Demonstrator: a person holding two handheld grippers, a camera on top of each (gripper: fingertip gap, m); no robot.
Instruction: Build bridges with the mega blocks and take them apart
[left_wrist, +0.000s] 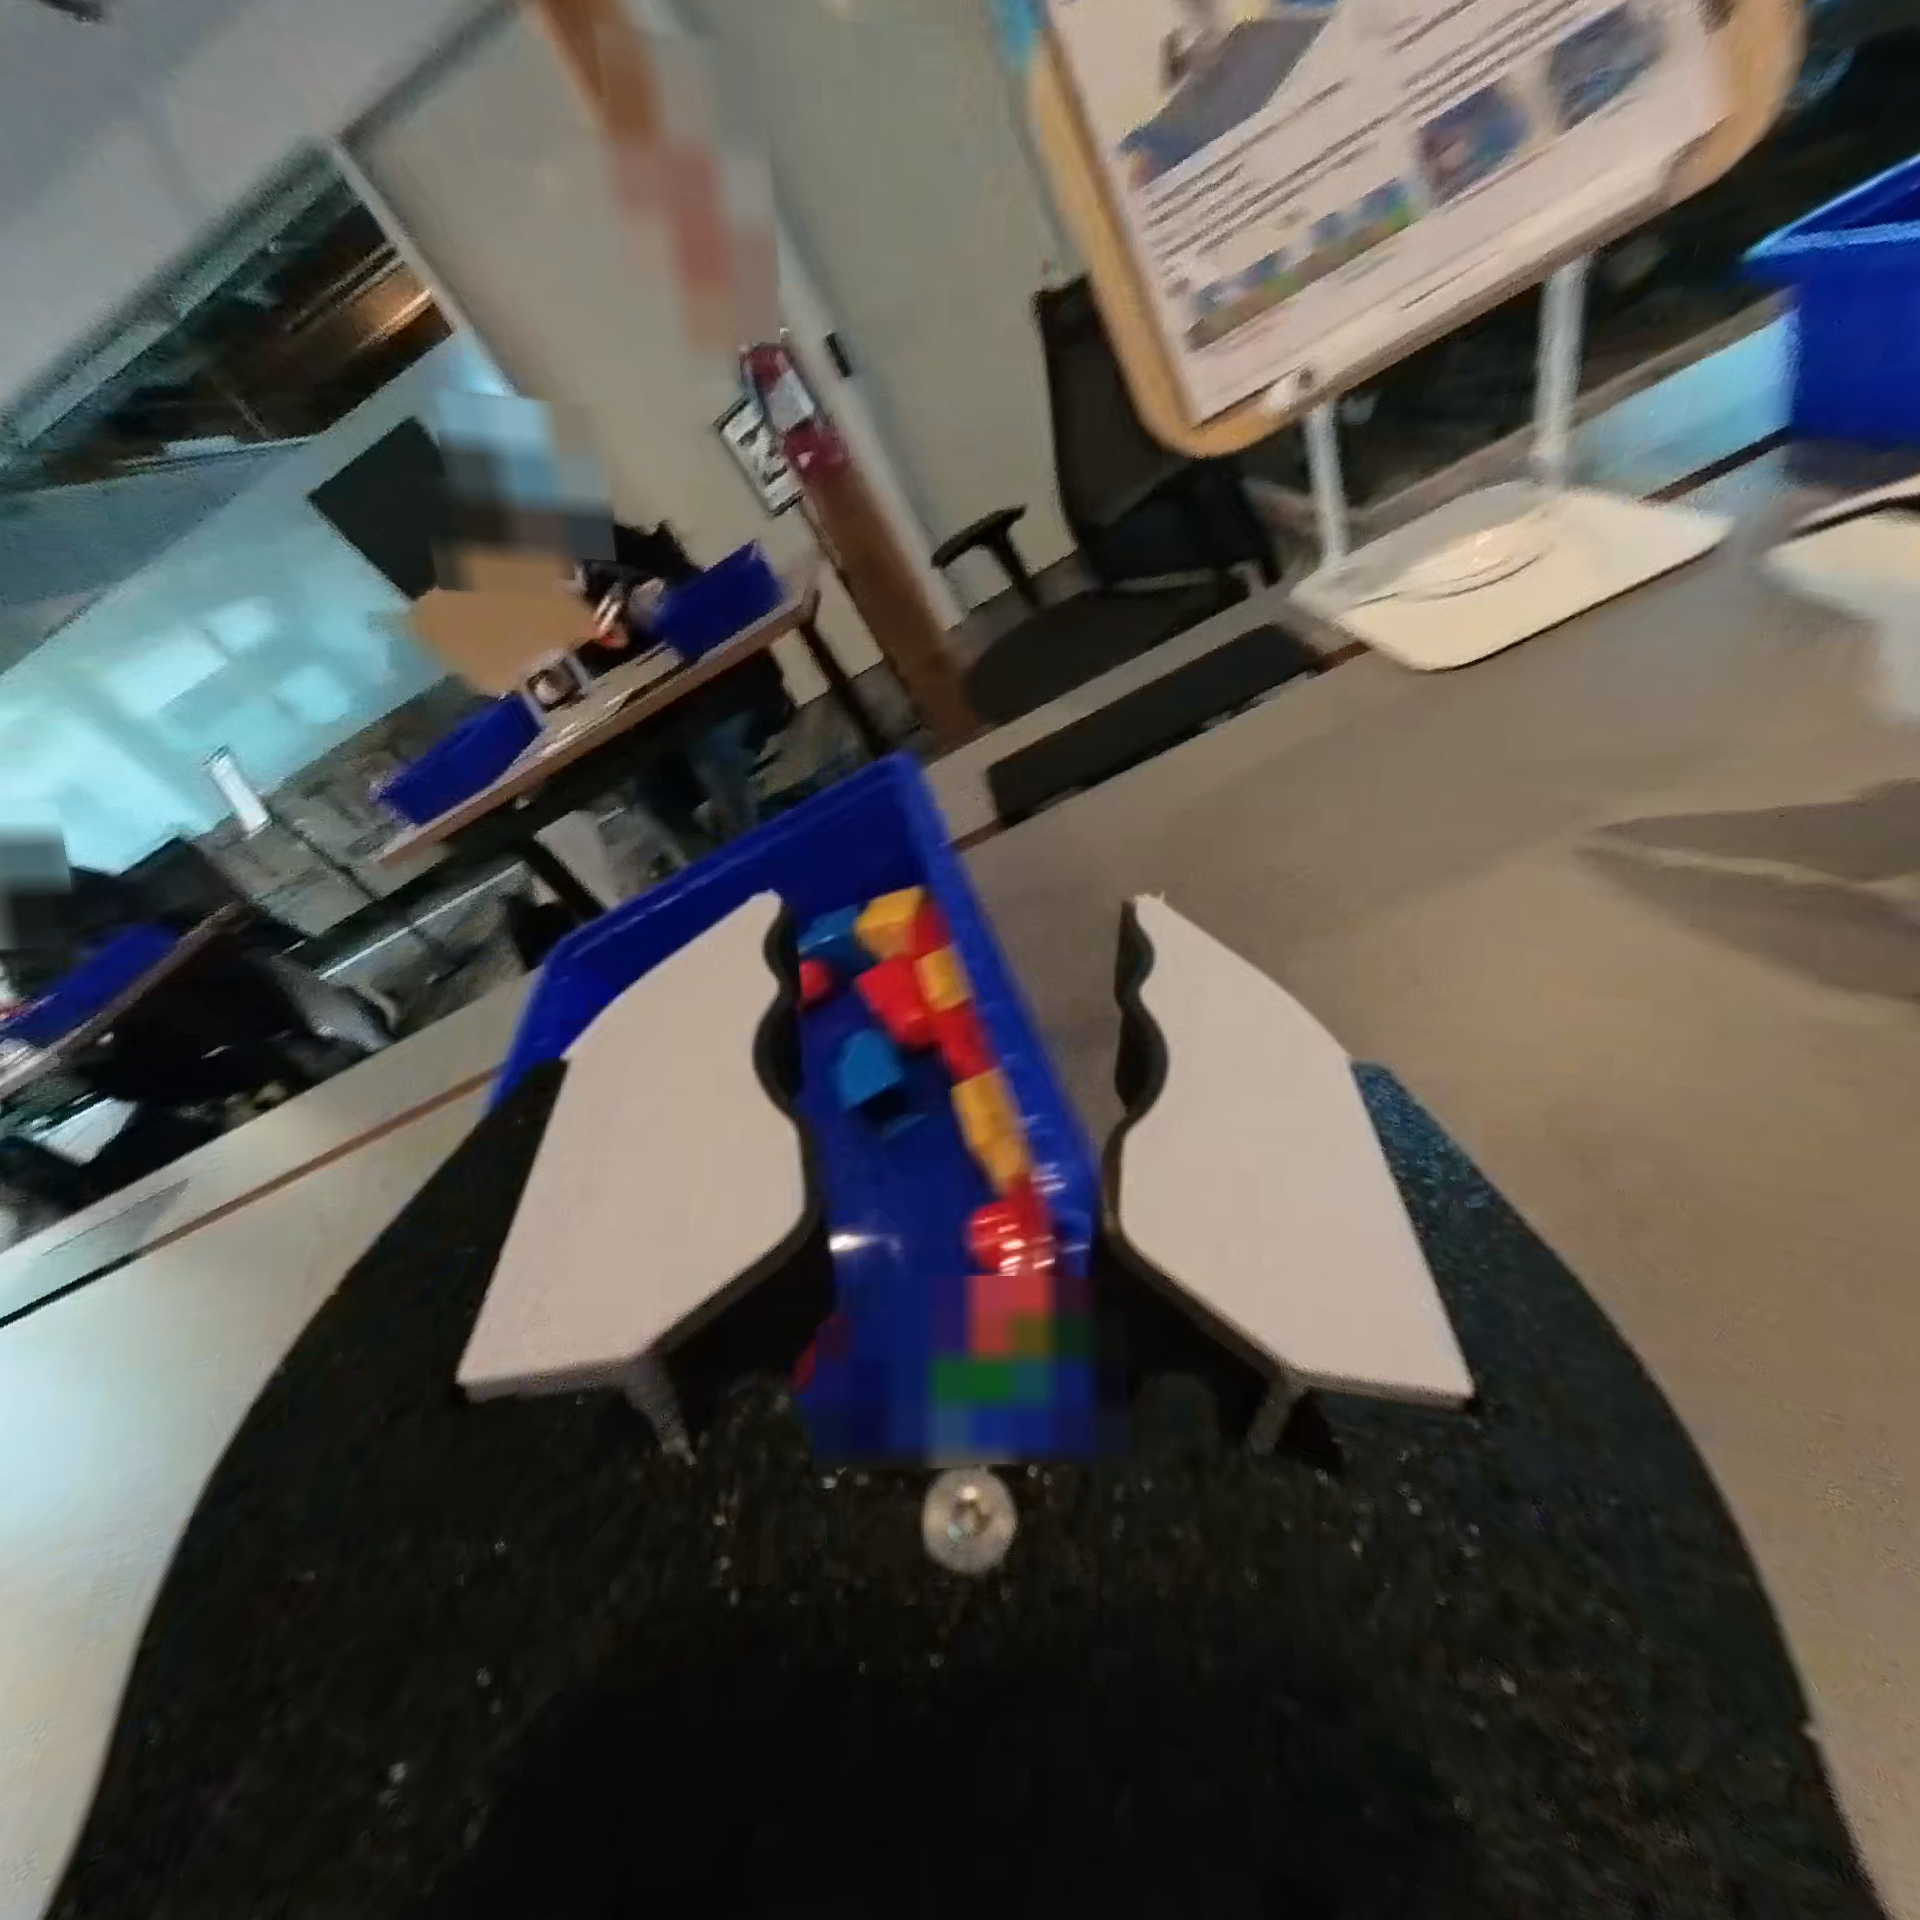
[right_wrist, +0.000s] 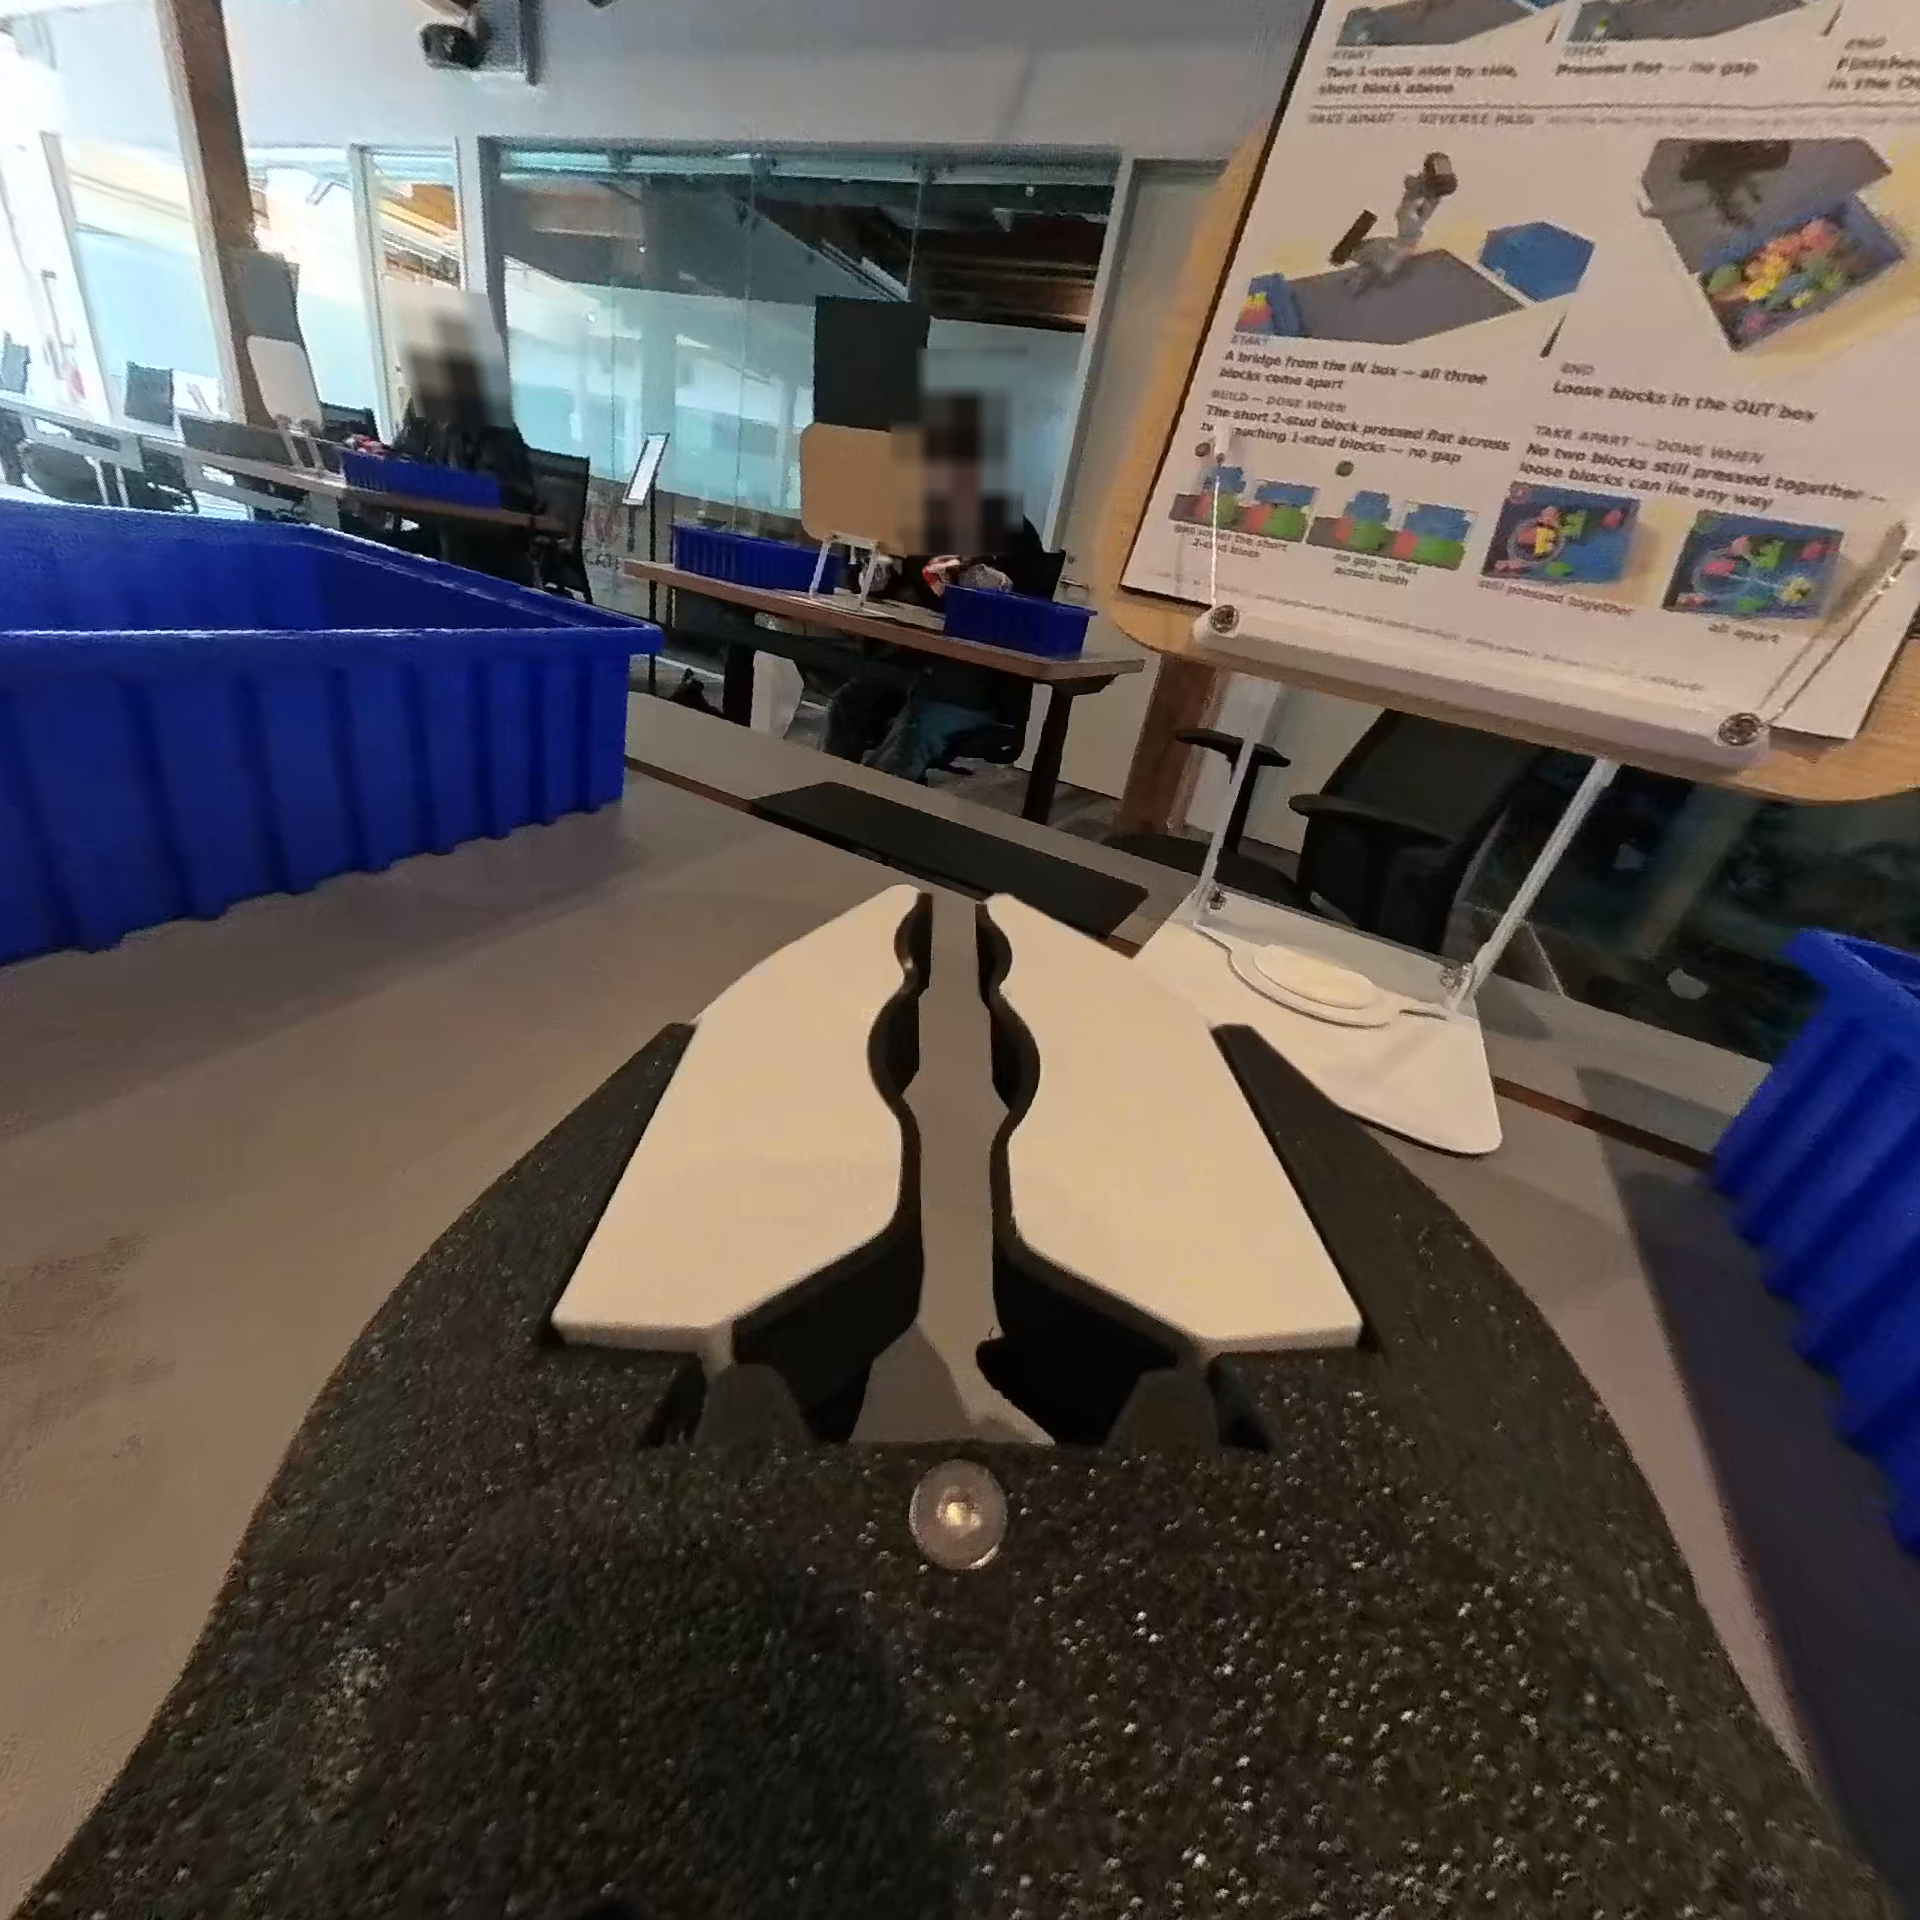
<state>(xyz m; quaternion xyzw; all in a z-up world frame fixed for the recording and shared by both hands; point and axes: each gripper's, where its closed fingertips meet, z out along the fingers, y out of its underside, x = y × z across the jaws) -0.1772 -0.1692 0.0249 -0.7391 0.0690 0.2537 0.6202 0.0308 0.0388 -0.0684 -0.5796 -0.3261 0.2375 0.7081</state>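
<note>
In the left wrist view my left gripper (left_wrist: 951, 914) is open and empty, tilted, above a blue bin (left_wrist: 727, 883) on the grey table. The bin holds several loose red, yellow and blue mega blocks (left_wrist: 914, 997), seen between the fingers. The picture is blurred by motion. In the right wrist view my right gripper (right_wrist: 954, 904) is nearly shut with a narrow gap and holds nothing. It hovers over the bare grey table (right_wrist: 312, 1091). A large blue bin (right_wrist: 270, 727) stands to its left; its inside is hidden.
An instruction board on a white stand (right_wrist: 1558, 416) stands at the back right of the table (left_wrist: 1382, 187). Another blue bin's ribbed wall (right_wrist: 1829, 1174) is at the right edge. A black mat (right_wrist: 956, 842) lies at the far table edge. People sit at desks behind. The gap from one gripper's tips to the other's is roughly 30 cm.
</note>
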